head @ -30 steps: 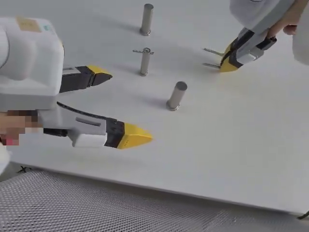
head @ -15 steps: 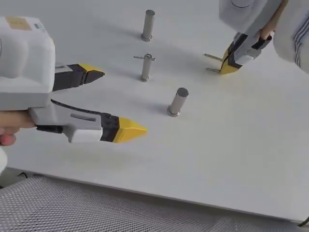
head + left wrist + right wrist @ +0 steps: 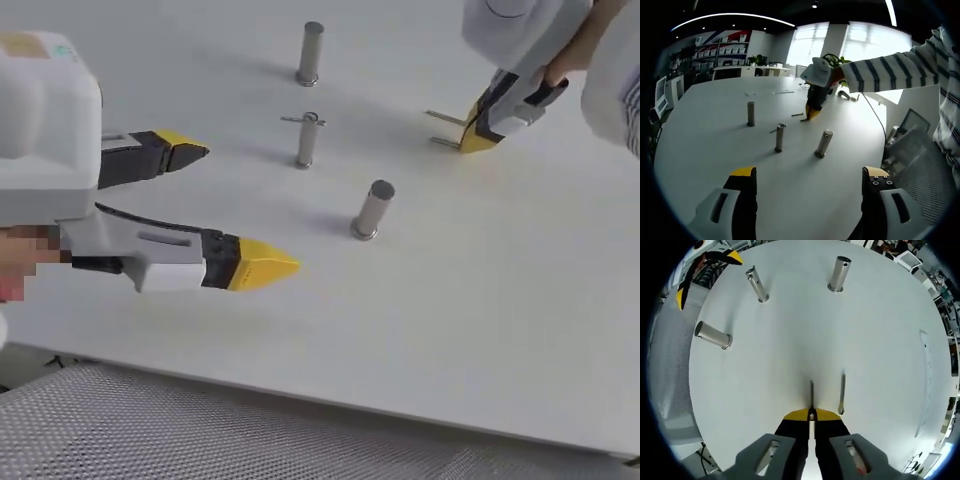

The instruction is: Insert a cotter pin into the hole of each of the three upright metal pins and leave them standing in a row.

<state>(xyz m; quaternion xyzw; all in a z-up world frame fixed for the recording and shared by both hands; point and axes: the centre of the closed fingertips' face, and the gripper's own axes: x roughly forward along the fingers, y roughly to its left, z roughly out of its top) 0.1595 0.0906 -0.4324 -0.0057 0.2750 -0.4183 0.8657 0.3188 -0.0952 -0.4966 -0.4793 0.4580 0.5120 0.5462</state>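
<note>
My right gripper (image 3: 811,416) pinches a cotter pin (image 3: 811,392), a spare pin (image 3: 842,392) just beside; my left gripper (image 3: 809,173) has jaws spread.

The left tongs (image 3: 235,208) lie level, jaws spread wide; the right tongs (image 3: 468,140) tilt downward, jaws pinched together.

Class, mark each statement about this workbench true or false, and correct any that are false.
1. The far pin, middle pin and near pin all stand upright on the table. True.
2. Every pin carries a cotter pin. False: only the middle pin has an inserted cotter pin.
3. The right gripper is shut on a held cotter pin. True.
4. The left gripper grips a pin. False: its fingers are open, holding nothing.
5. A loose cotter pin lies on the table beside the held one. True.
</note>
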